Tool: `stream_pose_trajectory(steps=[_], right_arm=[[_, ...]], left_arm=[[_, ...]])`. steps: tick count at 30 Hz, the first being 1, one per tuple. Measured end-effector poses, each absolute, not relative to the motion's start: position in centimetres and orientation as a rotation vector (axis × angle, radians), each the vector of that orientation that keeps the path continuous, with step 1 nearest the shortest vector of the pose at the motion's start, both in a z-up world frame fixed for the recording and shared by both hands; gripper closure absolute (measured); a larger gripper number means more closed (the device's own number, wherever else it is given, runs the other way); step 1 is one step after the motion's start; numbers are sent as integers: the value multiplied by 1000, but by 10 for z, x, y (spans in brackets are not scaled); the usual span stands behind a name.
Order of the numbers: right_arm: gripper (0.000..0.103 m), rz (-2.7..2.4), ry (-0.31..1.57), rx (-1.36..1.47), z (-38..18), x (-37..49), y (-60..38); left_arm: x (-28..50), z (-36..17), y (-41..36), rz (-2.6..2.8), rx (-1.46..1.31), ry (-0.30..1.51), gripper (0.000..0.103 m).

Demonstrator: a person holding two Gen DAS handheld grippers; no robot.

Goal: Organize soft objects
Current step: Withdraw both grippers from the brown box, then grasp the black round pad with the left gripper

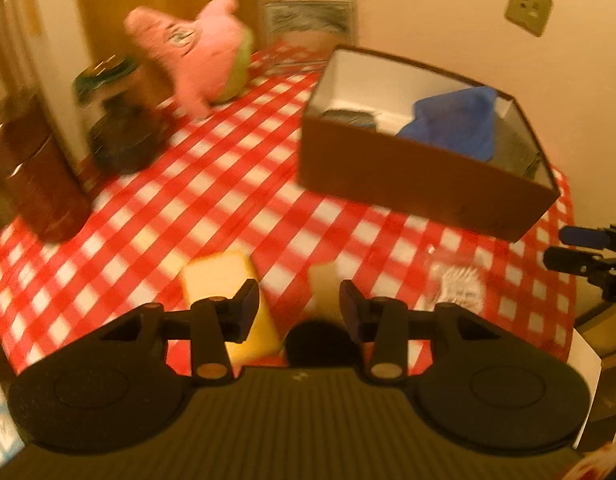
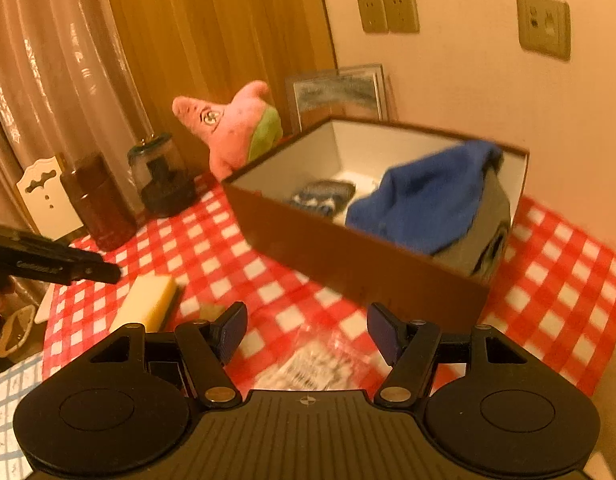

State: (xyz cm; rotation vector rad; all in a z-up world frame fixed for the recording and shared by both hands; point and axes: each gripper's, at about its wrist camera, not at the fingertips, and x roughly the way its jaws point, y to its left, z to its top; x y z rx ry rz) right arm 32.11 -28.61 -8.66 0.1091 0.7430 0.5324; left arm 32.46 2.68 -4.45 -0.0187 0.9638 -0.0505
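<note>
Two grippers hang over a red-and-white checked tablecloth point(image 1: 212, 200), both with jaws spread wide and nothing between them. Just ahead of the left gripper point(image 1: 299, 302), slightly to its left, lies a yellow sponge point(image 1: 224, 276), its long axis running away from the fingers; the right wrist view shows the same sponge point(image 2: 148, 300) flat on the cloth with a dark scouring layer along one side, a detail blurred away in the left view. A second pale yellow piece point(image 1: 324, 284) sits between the left gripper's fingers in the left view, too smeared to identify. Below and just ahead of the right gripper point(image 2: 307, 330) lies a crinkled clear packet point(image 2: 312, 364) with printing on it.

Farther ahead stands a brown box point(image 2: 348, 264) with white inner walls, holding a crumpled blue cloth point(image 2: 424, 196) heaped against its right end and a dark patterned item point(image 2: 324, 196) on its floor. Beyond the box's left corner a pink starfish plush point(image 2: 232, 128) stands upright, its pointed head tipped leftward, green shorts toward the box. Only the right view shows its face clearly. Left of the plush stand a glass jar point(image 2: 160, 176) and a dark brown canister point(image 2: 96, 200).
</note>
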Motion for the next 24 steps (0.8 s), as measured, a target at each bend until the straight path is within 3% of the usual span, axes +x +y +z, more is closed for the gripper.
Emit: stream_pose_trajectory(steps=[12,24], right_arm=[[37,516,852,115,-117,303,-281],[37,454,934,124,-146,312,-275]], left_arm=[[277,-70,57,61,-113,1001,62],[278,-99,37,47,-123,1045,58]])
